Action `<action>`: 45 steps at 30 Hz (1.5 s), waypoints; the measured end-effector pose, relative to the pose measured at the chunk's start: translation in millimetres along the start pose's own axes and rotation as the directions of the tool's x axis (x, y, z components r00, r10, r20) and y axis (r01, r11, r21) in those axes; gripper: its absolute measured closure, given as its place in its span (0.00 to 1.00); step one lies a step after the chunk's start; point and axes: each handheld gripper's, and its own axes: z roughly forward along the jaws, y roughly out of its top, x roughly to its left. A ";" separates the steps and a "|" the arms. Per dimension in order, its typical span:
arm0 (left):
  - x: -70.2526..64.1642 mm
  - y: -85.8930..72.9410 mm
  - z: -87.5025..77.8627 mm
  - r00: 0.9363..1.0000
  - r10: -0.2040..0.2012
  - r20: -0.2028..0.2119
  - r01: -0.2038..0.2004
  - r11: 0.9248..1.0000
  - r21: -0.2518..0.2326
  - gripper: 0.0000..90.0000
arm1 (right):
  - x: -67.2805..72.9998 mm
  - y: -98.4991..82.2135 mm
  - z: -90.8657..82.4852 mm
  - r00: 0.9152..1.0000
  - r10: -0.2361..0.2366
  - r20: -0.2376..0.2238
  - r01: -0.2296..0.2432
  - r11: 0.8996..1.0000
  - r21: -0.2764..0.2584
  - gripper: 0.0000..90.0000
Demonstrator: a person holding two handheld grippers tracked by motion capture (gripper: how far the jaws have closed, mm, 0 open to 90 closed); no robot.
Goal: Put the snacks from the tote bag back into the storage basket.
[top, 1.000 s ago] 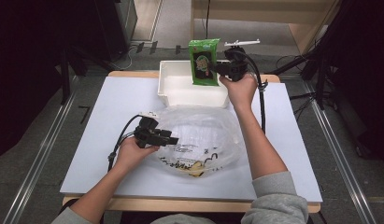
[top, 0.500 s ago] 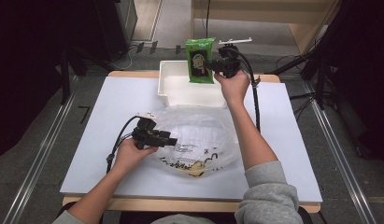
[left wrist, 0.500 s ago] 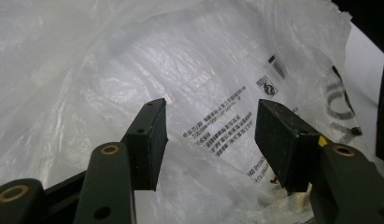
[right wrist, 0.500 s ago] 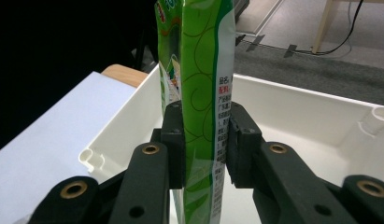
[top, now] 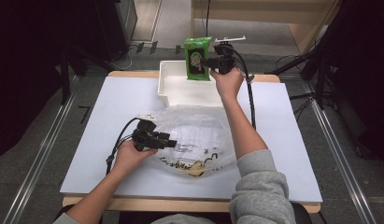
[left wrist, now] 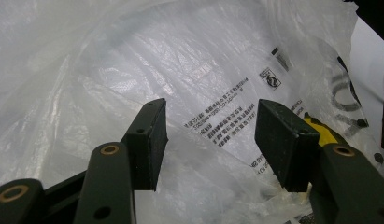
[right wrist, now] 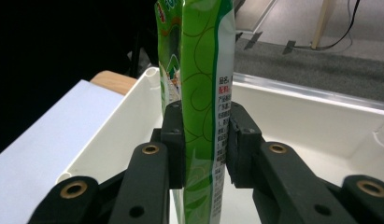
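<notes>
Standing upright, green packet (right wrist: 199, 93) clamped by right gripper (right wrist: 206, 140), above white bin (right wrist: 292, 121).

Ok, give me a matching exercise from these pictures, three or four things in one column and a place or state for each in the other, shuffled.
Things:
1. green packet
2. white bin
3. clear plastic bag
4. left gripper

Places or states:
A. jaws apart at the bag's film
B. lying crumpled at the table's middle
C. clamped upright in the right gripper
D. standing at the table's far edge

Pairs: 1-C, 2-D, 3-B, 4-A
</notes>
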 end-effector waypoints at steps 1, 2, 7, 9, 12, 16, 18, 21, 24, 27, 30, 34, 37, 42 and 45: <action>-0.1 0.0 -0.1 1.000 0.003 -0.002 -0.003 1.000 0.000 0.50 | 0.3 0.1 2.3 1.000 -0.010 0.014 0.010 1.000 0.003 0.82; -0.4 -0.1 -0.1 1.000 0.004 -0.001 -0.004 1.000 -0.001 0.50 | 0.4 0.3 4.1 1.000 -0.014 0.020 0.014 1.000 0.004 0.82; -0.2 -0.1 -0.2 1.000 0.003 0.002 -0.003 1.000 -0.001 0.50 | -0.6 4.2 11.6 0.999 -0.014 0.030 0.013 1.000 0.008 0.82; -0.1 -0.1 -0.4 1.000 0.003 0.001 -0.003 1.000 0.000 0.50 | -0.9 5.6 14.3 0.999 -0.012 0.032 0.012 1.000 0.005 0.82; 0.1 -0.2 -0.8 1.000 0.002 0.004 -0.002 1.000 -0.003 0.50 | -0.8 7.5 19.5 0.999 -0.010 0.035 0.009 1.000 0.007 0.82; 0.5 -0.4 -0.9 1.000 0.002 0.007 -0.002 1.000 -0.003 0.50 | -0.2 8.8 26.2 0.999 -0.010 0.038 0.009 1.000 0.010 0.82; 0.4 -0.4 -0.8 1.000 0.002 0.009 -0.002 1.000 -0.005 0.50 | 0.2 9.3 29.5 0.999 -0.012 0.041 0.011 1.000 0.012 0.82; 0.4 -0.4 -0.6 1.000 0.002 0.009 -0.002 1.000 -0.004 0.50 | 0.4 9.3 34.8 0.999 -0.016 0.047 0.016 1.000 0.009 0.82; 0.2 -0.4 -0.2 1.000 0.002 0.009 -0.002 1.000 0.000 0.50 | -1.8 7.7 39.7 0.999 -0.008 0.045 0.008 1.000 0.005 0.82; 0.2 -0.4 0.4 1.000 0.001 0.010 -0.001 1.000 0.000 0.50 | -4.7 4.9 45.5 0.998 -0.007 0.057 0.007 1.000 0.007 0.82; 0.3 -0.5 0.7 1.000 0.002 0.009 -0.002 1.000 0.002 0.50 | -9.1 1.1 51.9 0.998 0.001 0.063 -0.002 1.000 0.013 0.82; 0.6 -0.5 0.3 1.000 0.000 0.009 0.000 1.000 0.001 0.50 | -13.9 -4.5 60.2 0.997 0.002 0.074 -0.005 0.999 0.037 0.82; 0.9 -0.5 -0.1 1.000 -0.003 0.008 0.003 1.000 0.000 0.50 | -16.5 -7.2 65.2 0.996 0.007 0.087 -0.010 0.999 0.043 0.82; 1.0 -0.7 0.7 1.000 -0.004 0.011 0.004 1.000 -0.001 0.50 | -18.1 -9.7 69.6 0.996 0.007 0.091 -0.012 0.999 0.046 0.82; 1.0 -0.7 0.9 1.000 -0.004 0.012 0.004 1.000 0.001 0.50 | -18.8 -11.8 72.0 0.996 -0.001 0.093 -0.005 0.998 0.058 0.82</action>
